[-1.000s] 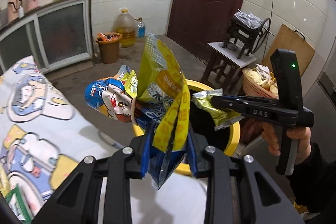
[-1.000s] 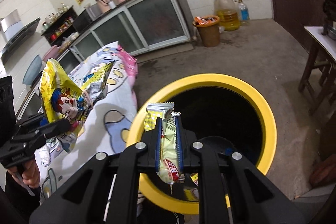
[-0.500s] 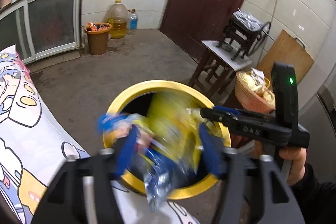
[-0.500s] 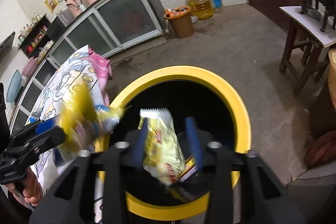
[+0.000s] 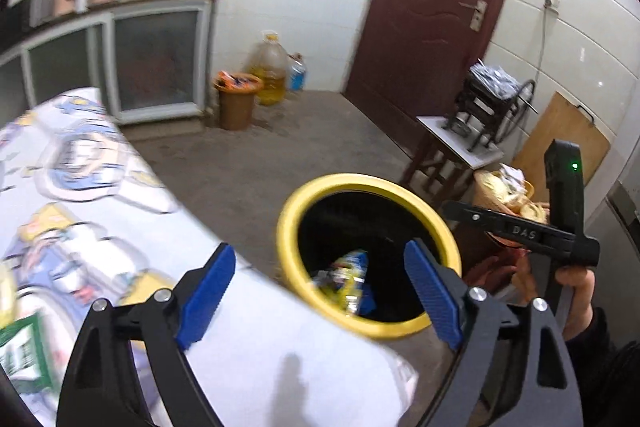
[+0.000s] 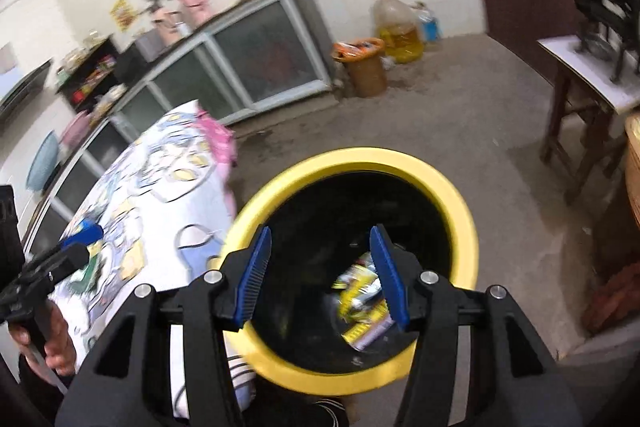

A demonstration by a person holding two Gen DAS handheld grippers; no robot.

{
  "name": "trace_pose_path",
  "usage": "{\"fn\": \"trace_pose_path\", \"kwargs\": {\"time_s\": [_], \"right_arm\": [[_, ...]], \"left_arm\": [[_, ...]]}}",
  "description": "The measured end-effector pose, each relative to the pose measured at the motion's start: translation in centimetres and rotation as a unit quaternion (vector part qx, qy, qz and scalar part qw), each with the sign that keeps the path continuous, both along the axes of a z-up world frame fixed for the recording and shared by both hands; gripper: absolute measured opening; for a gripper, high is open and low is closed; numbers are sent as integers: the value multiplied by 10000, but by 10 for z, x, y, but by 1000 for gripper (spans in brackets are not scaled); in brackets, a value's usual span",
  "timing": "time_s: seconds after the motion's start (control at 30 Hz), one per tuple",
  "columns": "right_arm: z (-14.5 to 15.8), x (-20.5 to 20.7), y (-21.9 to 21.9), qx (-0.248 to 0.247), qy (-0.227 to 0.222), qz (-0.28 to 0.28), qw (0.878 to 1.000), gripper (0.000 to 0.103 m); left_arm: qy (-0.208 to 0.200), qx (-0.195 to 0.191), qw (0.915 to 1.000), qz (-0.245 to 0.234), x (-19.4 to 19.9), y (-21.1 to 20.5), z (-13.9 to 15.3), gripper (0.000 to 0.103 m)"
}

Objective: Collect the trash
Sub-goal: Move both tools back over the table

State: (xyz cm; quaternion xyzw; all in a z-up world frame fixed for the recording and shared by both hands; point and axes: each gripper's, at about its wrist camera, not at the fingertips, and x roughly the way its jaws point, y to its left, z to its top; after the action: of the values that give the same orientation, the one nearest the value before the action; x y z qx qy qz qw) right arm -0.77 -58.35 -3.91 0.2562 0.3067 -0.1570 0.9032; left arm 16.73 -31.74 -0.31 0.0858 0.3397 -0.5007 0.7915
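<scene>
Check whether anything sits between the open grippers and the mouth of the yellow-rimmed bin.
Nothing visible does. The right gripper hangs open above the yellow-rimmed bin, its mouth uncovered, wrappers already inside. The left gripper, jaws opening and empty, also looks into it unobstructed.

Both grippers hang tilted downward over the yellow-rimmed bin. The left gripper sits at the bin's near-left edge, its blue pads spreading wider with nothing between them. The right gripper, gripped by a hand, hovers above the bin's mouth, jaws parted and empty.
</scene>
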Motion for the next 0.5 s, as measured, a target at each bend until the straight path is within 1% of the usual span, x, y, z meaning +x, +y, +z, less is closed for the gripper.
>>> {"fn": "trace_pose_path", "kwargs": {"time_s": [0.03, 0.07, 0.13, 0.27, 0.33, 0.37, 0.4, 0.43, 0.5], "right_arm": [[4, 4, 8, -77, -53, 133, 9999, 50], [9, 11, 20, -166, -130, 337, 9992, 50], [16, 22, 40, -261, -242, 645, 9973, 50], [28, 51, 87, -247, -444, 1401, 9888, 50], [30, 66, 109, -172, -498, 1778, 9827, 50], [31, 76, 126, -142, -514, 2038, 9776, 50], [32, 83, 138, -144, -512, 2197, 9741, 50], [33, 90, 153, -151, -501, 2390, 9696, 50], [32, 104, 191, -161, -476, 2877, 9564, 50]], "left_arm": [[-76, -16, 9999, 71, 2, 12, 4, 85], [-241, -14, 9994, 249, 2, 32, 9, 86], [-427, 2, 9977, 529, 5, 63, 17, 87], [-665, 65, 9920, 1069, 13, 128, 29, 88], [-840, 183, 9866, 1387, 16, 166, 33, 92], [-918, 236, 9835, 1539, 19, 184, 32, 94], [-978, 321, 9796, 1725, 22, 204, 32, 94], [-997, 425, 9744, 1970, 27, 226, 30, 94], [-903, 533, 9663, 2353, 36, 257, 27, 94]]}}
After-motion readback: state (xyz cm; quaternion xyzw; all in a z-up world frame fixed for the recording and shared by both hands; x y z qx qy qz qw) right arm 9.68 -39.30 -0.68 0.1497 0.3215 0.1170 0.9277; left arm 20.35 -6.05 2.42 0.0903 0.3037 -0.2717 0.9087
